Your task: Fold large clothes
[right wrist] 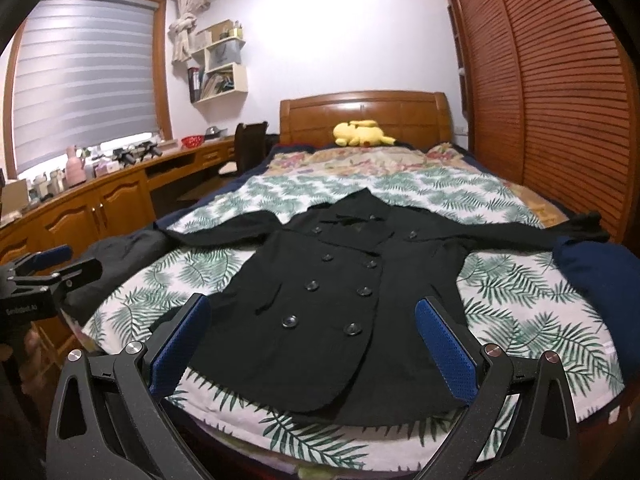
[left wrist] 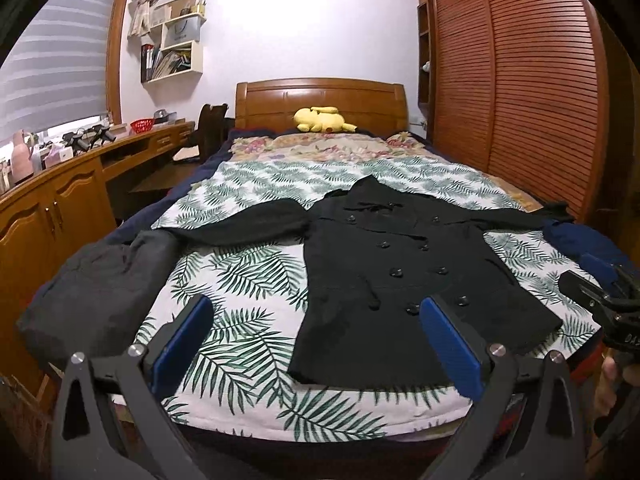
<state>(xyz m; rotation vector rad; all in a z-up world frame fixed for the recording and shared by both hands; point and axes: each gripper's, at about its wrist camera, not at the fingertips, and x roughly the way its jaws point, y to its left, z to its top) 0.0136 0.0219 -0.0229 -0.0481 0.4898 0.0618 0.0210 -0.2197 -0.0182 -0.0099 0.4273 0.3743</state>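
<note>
A bedroom was shown, with a wooden headboard [left wrist: 320, 100] at the far wall, a slatted wardrobe [left wrist: 520, 92] along the right side and a long wooden desk [left wrist: 80, 184] under a blinded window on the left. The bed [left wrist: 248, 336] was covered by a sheet printed with green palm leaves, and a yellow plush toy [left wrist: 323, 119] was laid at its head.

A black double-breasted coat [left wrist: 392, 280] was spread flat on the sheet, front up and buttoned, its collar towards the headboard and its hem near the foot of the bed. Both sleeves were stretched out sideways; the left one reached a heap of grey cloth [left wrist: 92, 292] at the bed's left edge, and the right one ended by a dark blue bundle [right wrist: 596, 276] at the right edge.

The left gripper [left wrist: 316, 344] was held above the foot of the bed, its blue-padded fingers spread wide with nothing between them, over the coat's lower left corner. The right gripper [right wrist: 312, 344] was likewise held wide apart and empty, over the coat's hem. Neither was seen touching the fabric.
</note>
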